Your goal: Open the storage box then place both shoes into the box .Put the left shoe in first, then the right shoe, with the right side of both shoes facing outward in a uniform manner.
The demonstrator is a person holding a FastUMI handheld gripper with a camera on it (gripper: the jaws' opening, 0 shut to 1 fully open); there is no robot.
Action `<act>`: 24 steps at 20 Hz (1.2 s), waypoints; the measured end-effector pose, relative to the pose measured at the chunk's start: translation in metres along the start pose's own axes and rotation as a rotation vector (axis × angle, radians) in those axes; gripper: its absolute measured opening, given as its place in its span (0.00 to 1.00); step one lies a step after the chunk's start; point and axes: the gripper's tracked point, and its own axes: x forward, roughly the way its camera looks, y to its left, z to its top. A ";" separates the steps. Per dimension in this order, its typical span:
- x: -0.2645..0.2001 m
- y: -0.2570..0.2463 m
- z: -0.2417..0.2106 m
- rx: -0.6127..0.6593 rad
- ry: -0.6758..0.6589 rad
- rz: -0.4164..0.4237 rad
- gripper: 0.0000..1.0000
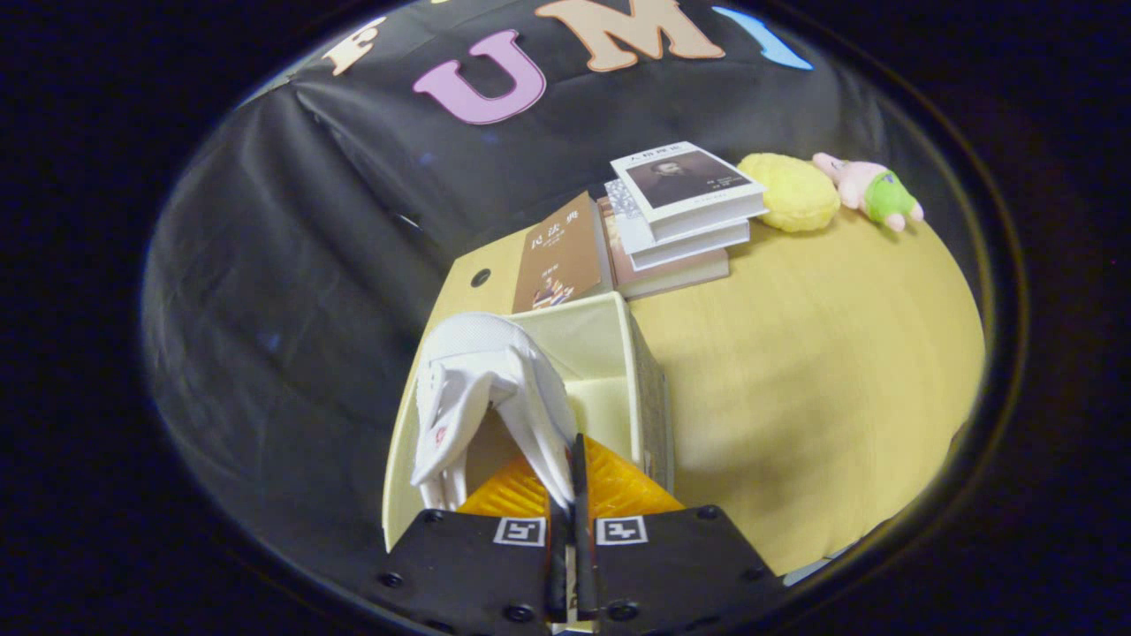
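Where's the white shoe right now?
In the gripper view, the white shoe hangs from the closed gripper, pinched by its edge, over the open storage box just ahead of the fingers.

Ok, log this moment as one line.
gripper: shut on white mesh shoe | shoe: held over open cream fabric storage box | stage: shoe not yet released | table: yellow wooden table

You have books (680,212) stacked far on the table (822,371), a yellow plush (793,191) and pink doll (870,192) right of them
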 end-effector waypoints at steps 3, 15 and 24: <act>-0.003 0.016 -0.006 -0.022 0.007 0.049 0.29; -0.086 -0.030 0.071 0.013 -0.327 0.048 1.00; -0.182 -0.138 0.105 -0.072 -0.562 -0.161 1.00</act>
